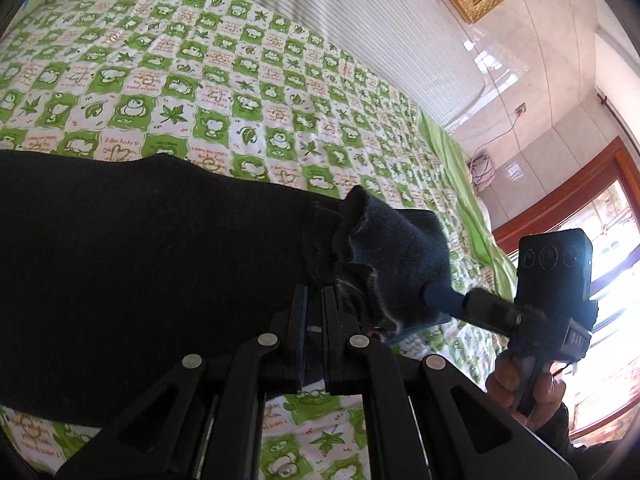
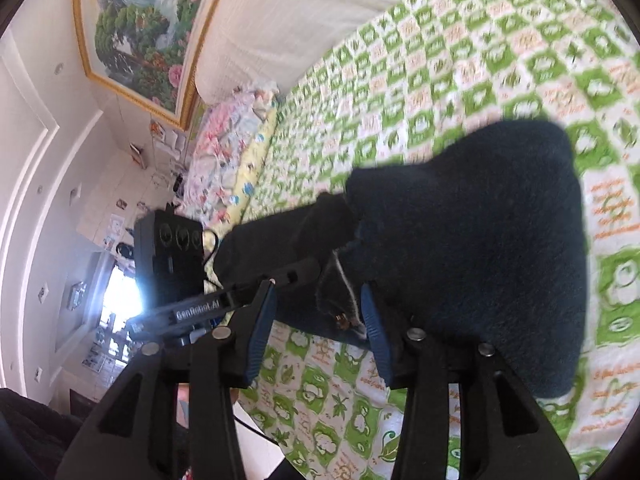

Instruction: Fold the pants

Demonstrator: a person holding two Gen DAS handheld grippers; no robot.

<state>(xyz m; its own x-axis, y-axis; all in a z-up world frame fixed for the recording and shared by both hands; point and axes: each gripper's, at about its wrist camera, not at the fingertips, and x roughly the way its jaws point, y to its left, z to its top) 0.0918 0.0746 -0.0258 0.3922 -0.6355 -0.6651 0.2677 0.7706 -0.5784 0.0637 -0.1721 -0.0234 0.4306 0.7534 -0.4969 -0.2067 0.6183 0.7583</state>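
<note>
Dark navy pants (image 1: 140,264) lie across a bed with a green and white checked sheet (image 1: 224,80). My left gripper (image 1: 315,308) is shut on the pants' edge near the bunched waistband. In the right wrist view the pants (image 2: 480,248) hang in a folded bulk over the sheet (image 2: 480,60). My right gripper (image 2: 318,304) is open, its blue-padded fingers (image 2: 262,320) either side of a waistband corner with a small brass button; the right one is partly under cloth. The right gripper also shows in the left wrist view (image 1: 440,300), the left in the right wrist view (image 2: 304,270).
A white striped headboard (image 1: 380,20) and a gold-framed painting (image 2: 140,32) are behind the bed. Floral pillows (image 2: 224,148) lie at the bed's far end. A wood-framed window (image 1: 580,208) is beside the bed, and the bed's near edge drops to the floor (image 2: 256,428).
</note>
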